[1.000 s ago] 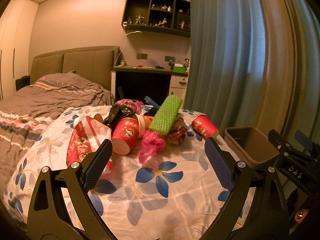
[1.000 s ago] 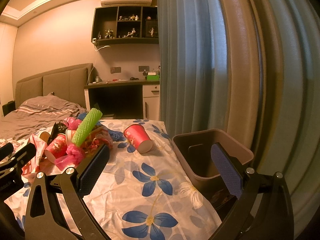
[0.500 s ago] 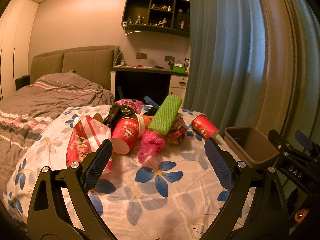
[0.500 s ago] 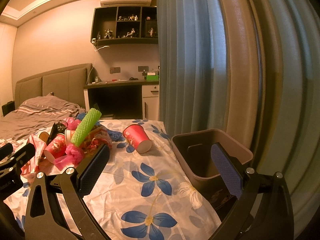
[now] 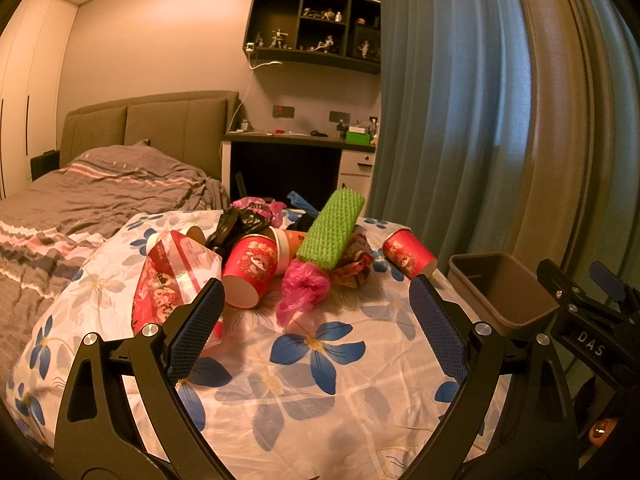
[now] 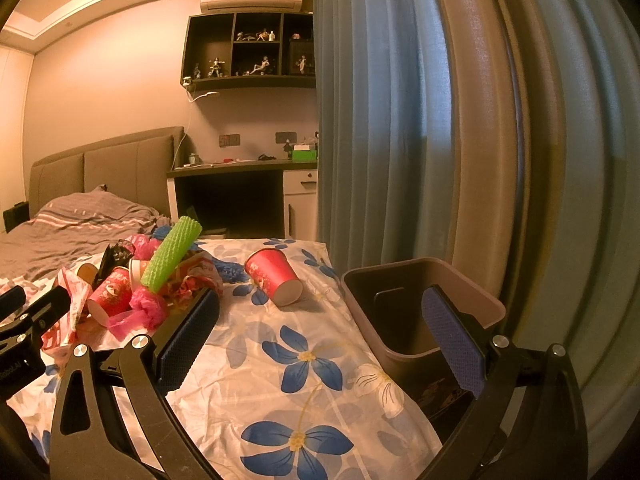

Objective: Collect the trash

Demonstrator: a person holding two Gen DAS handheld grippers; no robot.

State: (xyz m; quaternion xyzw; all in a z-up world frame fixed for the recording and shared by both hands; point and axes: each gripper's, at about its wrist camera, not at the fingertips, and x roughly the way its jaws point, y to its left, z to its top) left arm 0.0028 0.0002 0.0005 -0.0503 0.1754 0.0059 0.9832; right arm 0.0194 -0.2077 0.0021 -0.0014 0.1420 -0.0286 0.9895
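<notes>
Both tools hover above a floral bedsheet (image 5: 320,392) with nothing between their pads. The left gripper (image 5: 316,320) has its jaws spread wide, and so does the right gripper (image 6: 320,328).

The trash sits heaped toward the far left part of the sheet. A green foam net sleeve (image 5: 331,229) leans tilted across the top of the heap, its lower end resting above a crumpled pink plastic bag (image 5: 304,286). Just left of that bag a red paper cup (image 5: 251,270) lies on its side with its mouth turned toward the camera, touching a red-and-white plastic bag (image 5: 172,280) at the heap's left edge. A black plastic bag (image 5: 240,224) is bunched behind the cup.

A second red paper cup (image 6: 274,276) lies on its side apart from the heap, near the sheet's far right edge, mouth facing the brown trash bin (image 6: 480,298). The bin stands just beside the sheet's right edge, against the blue curtain (image 6: 380,120), upright and open-topped.
</notes>
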